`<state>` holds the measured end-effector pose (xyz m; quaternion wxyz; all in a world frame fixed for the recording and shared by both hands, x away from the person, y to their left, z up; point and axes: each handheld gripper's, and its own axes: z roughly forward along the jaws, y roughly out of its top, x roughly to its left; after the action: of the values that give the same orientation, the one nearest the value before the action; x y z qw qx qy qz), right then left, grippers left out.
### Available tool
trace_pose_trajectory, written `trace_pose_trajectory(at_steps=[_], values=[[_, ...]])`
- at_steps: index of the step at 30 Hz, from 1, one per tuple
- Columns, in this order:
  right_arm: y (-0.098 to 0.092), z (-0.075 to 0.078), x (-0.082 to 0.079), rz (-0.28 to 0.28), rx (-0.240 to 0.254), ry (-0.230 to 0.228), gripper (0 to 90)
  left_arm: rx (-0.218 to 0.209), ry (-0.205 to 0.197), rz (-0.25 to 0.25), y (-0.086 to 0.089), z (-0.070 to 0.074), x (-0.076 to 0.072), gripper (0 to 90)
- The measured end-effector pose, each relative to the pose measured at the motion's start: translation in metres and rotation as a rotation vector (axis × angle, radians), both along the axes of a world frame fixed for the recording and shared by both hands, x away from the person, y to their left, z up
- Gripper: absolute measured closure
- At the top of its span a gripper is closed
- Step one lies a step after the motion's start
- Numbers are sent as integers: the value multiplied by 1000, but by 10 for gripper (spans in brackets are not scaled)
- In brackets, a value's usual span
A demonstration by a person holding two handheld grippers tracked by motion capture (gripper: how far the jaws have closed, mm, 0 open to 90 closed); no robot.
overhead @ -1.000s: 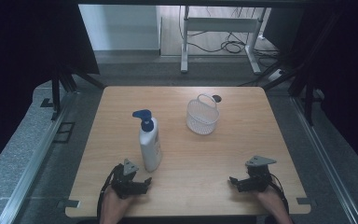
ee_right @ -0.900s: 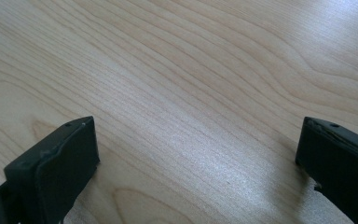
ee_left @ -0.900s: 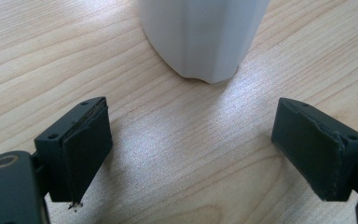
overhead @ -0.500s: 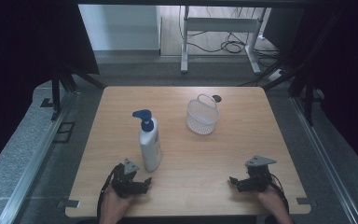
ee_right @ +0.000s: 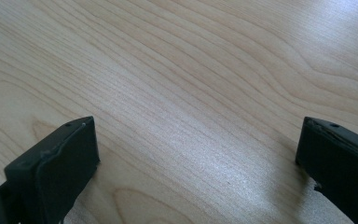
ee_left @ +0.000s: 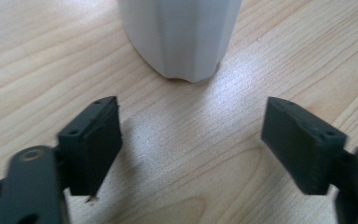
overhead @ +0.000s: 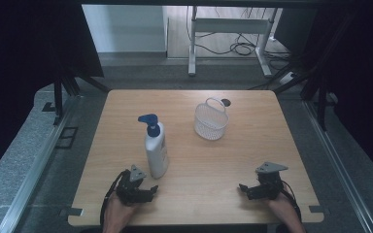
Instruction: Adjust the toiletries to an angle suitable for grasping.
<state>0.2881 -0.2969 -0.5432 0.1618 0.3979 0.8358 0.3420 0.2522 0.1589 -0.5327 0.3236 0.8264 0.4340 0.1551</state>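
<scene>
A pale wood-grain tabletop (overhead: 252, 160) sits in a dim room, with grey floor running along both sides and dark curtains closing in left and right. Beyond the far edge there's a white metal frame (overhead: 228, 29) on the floor with black cables (overhead: 238, 47) coiled beside it. On the tabletop, the white pump bottle (overhead: 156, 150) with its blue head stands upright left of centre, near the front. A white mesh basket (overhead: 210, 120) stands farther back, right of centre, well apart from it. The left claw (overhead: 150, 190) rests low at the near left, just beside the bottle's base; its jaws have just been closing a little, yet they stand wide with only bare wood between them. The right claw (overhead: 243, 189) rests at the near right, jaws wide over bare wood.
</scene>
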Motion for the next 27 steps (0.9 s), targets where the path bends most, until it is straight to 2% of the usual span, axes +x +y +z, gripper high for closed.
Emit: trace_pose_trajectory(at_steps=[9,27], values=[[0,0,0,0,0,0,0,-25,-40,11,9,11,-1,420],[0,0,0,0,-1,0,0,-62,-77,27,20,21,5,746]])
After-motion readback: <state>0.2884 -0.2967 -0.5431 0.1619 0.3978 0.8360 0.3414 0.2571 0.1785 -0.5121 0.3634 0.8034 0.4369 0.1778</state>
